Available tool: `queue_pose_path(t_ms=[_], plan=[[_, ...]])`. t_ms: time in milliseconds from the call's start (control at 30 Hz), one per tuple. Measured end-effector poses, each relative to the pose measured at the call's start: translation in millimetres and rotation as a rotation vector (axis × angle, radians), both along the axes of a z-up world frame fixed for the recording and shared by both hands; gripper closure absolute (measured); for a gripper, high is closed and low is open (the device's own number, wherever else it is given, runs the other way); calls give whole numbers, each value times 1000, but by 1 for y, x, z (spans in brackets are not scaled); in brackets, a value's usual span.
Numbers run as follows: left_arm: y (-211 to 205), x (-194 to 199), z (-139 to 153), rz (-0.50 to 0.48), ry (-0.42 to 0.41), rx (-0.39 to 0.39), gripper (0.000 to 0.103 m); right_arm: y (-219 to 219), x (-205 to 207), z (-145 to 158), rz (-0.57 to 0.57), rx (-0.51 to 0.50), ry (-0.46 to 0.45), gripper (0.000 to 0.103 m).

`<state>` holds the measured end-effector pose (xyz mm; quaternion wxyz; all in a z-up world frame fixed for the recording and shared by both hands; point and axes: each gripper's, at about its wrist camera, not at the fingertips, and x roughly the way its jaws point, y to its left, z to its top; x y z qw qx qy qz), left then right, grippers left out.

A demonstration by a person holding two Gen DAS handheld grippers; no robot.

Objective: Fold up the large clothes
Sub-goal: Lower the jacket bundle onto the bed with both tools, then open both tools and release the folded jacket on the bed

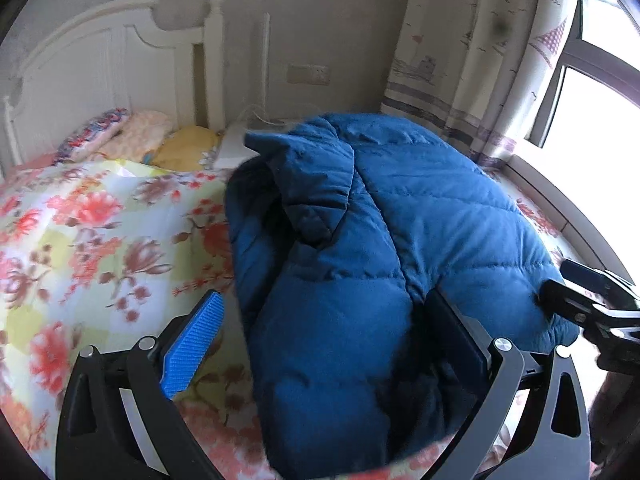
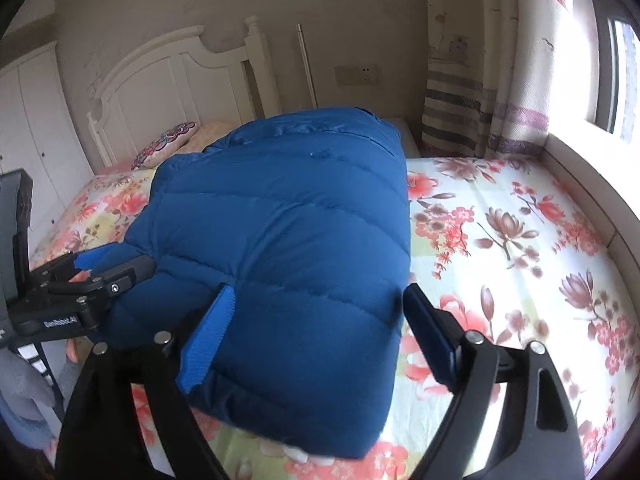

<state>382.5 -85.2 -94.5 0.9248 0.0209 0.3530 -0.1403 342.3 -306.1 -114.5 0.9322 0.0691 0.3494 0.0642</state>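
Blue quilted puffer jacket (image 2: 288, 248), folded into a thick bundle, lying on the floral bed sheet (image 2: 512, 240); in the right wrist view filling the centre from 12 o'clock down to 6 o'clock, in the left wrist view (image 1: 380, 240) spreading from centre toward 3 o'clock, with a padded flap or collar folded over at its 11 o'clock corner.

Right tool (image 2: 316, 332) spread wide, straddling the near end of the bundle: blue ribbed pad (image 2: 208, 344) pressed against the jacket's side at 8 o'clock, dark finger just beside the opposite edge at 4 o'clock. Cannot tell whether that far finger touches cloth.

Left tool (image 1: 324, 344) also wide, jacket bulging between its fingers; blue pad (image 1: 192, 344) at 8 o'clock apart from the fabric, over the sheet; the other finger at 4 o'clock against or under the jacket's lower fold.

Beyond the jacket, toward 11 o'clock: pillows (image 1: 120, 136) against a white headboard (image 2: 176, 80). At 1 to 2 o'clock, striped printed curtain (image 2: 460, 80) and bright window (image 1: 592, 120). Wall socket (image 2: 358, 75) near 12 o'clock.
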Motion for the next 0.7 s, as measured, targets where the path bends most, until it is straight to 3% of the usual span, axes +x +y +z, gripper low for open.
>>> queue_pose_path(t_ms=[133,267,433,700], plan=[[-1,-35,21,54,-46,51,4,1,-39,22,-30,-6,-34,10],[5,-82,47,104,-115,34,4,4,-89,40,-56,-6,-77,3],[9,-139,79,174,-196,87,4,4,-140,58,-103,-22,-100,3],[8,-187,93,200,-242,156,4,8,-187,87,-176,-42,-170,3]])
